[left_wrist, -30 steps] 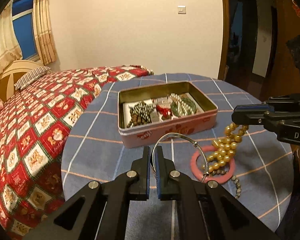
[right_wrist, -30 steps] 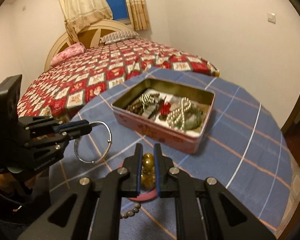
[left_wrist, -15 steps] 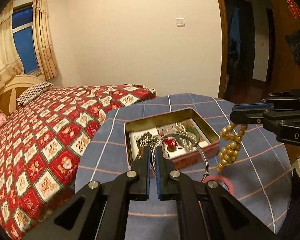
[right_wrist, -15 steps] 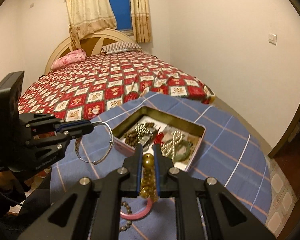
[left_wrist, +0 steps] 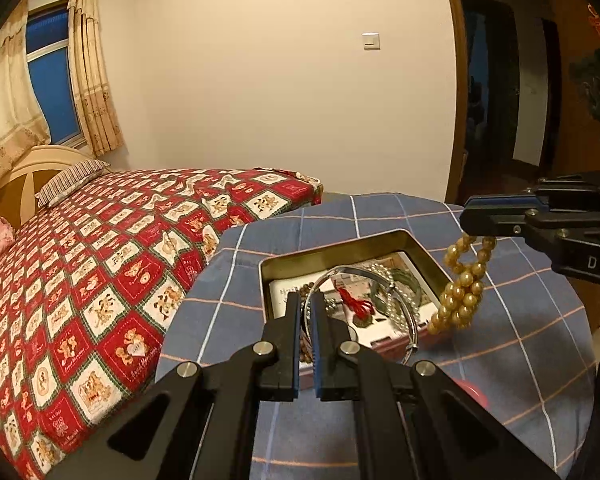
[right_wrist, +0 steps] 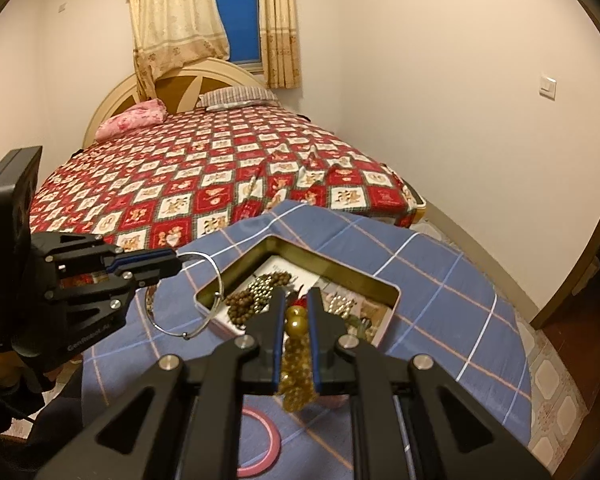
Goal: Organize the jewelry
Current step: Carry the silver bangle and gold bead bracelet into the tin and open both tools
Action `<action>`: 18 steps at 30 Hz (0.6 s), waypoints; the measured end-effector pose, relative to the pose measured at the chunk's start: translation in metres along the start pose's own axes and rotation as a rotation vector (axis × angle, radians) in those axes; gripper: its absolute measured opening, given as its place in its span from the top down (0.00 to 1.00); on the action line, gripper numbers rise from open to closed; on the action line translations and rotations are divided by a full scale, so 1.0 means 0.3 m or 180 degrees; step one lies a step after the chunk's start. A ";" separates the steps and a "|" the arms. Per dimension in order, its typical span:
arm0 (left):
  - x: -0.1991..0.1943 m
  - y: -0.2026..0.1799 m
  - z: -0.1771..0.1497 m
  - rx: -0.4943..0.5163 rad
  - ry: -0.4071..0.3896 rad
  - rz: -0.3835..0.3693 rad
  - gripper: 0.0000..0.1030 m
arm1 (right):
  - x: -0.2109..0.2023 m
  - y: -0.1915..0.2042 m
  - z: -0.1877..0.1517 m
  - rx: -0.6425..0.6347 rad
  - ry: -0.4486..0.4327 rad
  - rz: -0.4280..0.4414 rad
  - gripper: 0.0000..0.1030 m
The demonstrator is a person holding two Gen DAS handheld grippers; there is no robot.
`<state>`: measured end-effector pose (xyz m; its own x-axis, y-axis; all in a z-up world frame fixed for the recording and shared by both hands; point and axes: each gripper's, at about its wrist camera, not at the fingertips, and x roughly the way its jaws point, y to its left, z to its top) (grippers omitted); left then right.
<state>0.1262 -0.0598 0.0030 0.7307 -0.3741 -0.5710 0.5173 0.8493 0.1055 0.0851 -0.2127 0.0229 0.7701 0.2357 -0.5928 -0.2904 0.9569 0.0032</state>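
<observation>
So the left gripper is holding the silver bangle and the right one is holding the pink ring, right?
Not quite. The right gripper is shut on the gold bead bracelet, as the right wrist view shows; the pink ring lies on the table. The left gripper does hold the silver bangle.

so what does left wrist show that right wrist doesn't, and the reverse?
Only the left wrist view: the dark doorway at the right, and the gold bead string hanging full length from the right gripper.

Only the right wrist view: most of the pink ring lying on the tablecloth, the whole silver bangle in the left gripper, and the tiled floor.

Both: the open tin of jewelry, the bed, window and wall switch.
</observation>
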 end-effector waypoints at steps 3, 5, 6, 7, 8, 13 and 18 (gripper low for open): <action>0.022 0.009 0.019 0.0006 0.0006 0.0013 0.97 | 0.015 -0.016 0.016 0.0016 -0.0002 -0.0024 0.87; 0.035 0.012 0.032 0.0018 0.0007 0.0018 0.97 | 0.029 -0.029 0.027 0.0039 0.0007 -0.0024 0.87; 0.040 0.012 0.038 0.0022 0.0009 0.0022 0.97 | 0.035 -0.034 0.032 0.0048 0.0012 -0.0024 0.87; 0.046 0.013 0.044 0.0026 0.0009 0.0022 0.97 | 0.043 -0.038 0.037 0.0048 0.0017 -0.0028 0.87; 0.052 0.013 0.051 0.0031 0.0010 0.0020 0.97 | 0.047 -0.041 0.040 0.0044 0.0020 -0.0034 0.87; 0.096 0.021 0.077 0.0023 0.0039 0.0011 0.97 | 0.073 -0.053 0.066 0.0032 0.0033 -0.0059 0.87; 0.153 0.026 0.086 0.0003 0.0108 -0.0017 0.97 | 0.103 -0.066 0.085 0.0037 0.0049 -0.0065 0.87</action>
<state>0.1752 -0.0801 -0.0013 0.7124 -0.3658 -0.5989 0.5215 0.8470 0.1030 0.1290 -0.2200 0.0250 0.7669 0.2136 -0.6052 -0.2681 0.9634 0.0003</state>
